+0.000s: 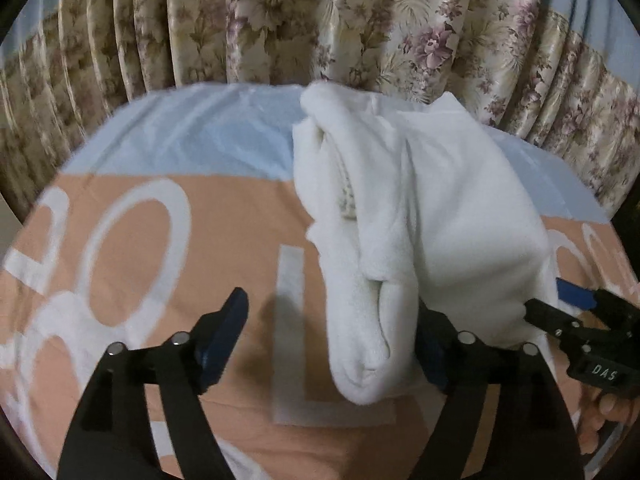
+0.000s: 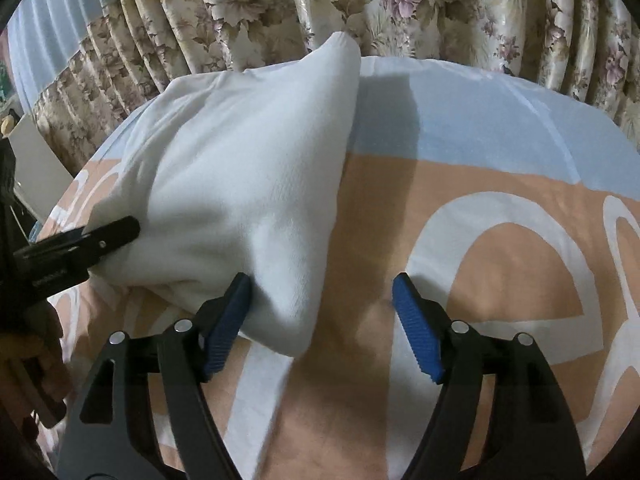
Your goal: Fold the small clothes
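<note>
From the left wrist, one white fleecy garment [image 1: 420,208] lies bunched in soft rolls on the bed sheet [image 1: 168,280], a smooth peach cloth with big white letters and a pale blue band at the far end. The left gripper [image 1: 332,324] tilts down with its jaws spread, a rolled end of the garment between the blue ribbed pads [image 1: 224,340] but not pinched. Floral pleated curtains [image 1: 320,20] hang behind. From the right wrist, the garment [image 2: 248,168] rises to a soft peak. The right gripper [image 2: 322,300] also angles down, jaws apart; its left pad touches the fabric's edge, nothing clamped. The left gripper's black finger [image 2: 100,236] rests against the garment's side.
</note>
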A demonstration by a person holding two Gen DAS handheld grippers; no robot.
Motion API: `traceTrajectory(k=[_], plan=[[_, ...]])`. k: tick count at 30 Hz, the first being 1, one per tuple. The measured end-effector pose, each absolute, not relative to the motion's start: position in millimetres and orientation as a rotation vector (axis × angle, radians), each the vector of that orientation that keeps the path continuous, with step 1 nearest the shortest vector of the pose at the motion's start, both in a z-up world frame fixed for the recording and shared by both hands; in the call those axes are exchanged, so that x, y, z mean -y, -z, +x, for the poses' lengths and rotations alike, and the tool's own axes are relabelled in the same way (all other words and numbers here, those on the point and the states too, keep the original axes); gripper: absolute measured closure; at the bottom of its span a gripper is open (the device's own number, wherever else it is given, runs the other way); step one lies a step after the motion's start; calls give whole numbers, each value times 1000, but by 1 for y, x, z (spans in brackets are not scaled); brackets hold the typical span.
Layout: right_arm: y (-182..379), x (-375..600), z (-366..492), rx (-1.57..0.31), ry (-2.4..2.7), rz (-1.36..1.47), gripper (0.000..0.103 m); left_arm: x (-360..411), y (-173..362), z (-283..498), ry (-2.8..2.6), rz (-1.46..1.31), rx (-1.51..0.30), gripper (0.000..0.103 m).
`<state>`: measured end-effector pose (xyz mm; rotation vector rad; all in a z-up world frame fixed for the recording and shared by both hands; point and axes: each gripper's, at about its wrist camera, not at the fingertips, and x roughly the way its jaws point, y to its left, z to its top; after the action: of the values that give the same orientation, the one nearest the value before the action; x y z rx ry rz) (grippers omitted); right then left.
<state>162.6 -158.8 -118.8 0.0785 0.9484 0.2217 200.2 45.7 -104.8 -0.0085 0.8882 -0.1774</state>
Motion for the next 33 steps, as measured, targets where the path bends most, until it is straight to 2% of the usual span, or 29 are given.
traceTrajectory(k=[9, 13, 20, 23, 26, 31, 33], plan=[[100, 174, 157, -888, -238, 147, 27, -50, 53, 201, 173, 6, -762, 22], [86, 180, 166, -850, -217, 136, 24, -46, 39, 224, 144, 9, -718, 17], [63, 178, 199, -795, -211, 111, 22, -29, 74, 271, 56, 167, -750, 16], [61, 178, 215, -777, -202, 109, 19, -33, 88, 274, 37, 177, -748, 10], [69, 178, 227, -791, -195, 108, 19, -38, 95, 272, 0, 206, -723, 1], [98, 174, 241, -847, -177, 79, 19, -48, 102, 272, 14, 174, -712, 1], [108, 172, 243, -869, -153, 49, 14, -49, 104, 270, 19, 178, -696, 1]])
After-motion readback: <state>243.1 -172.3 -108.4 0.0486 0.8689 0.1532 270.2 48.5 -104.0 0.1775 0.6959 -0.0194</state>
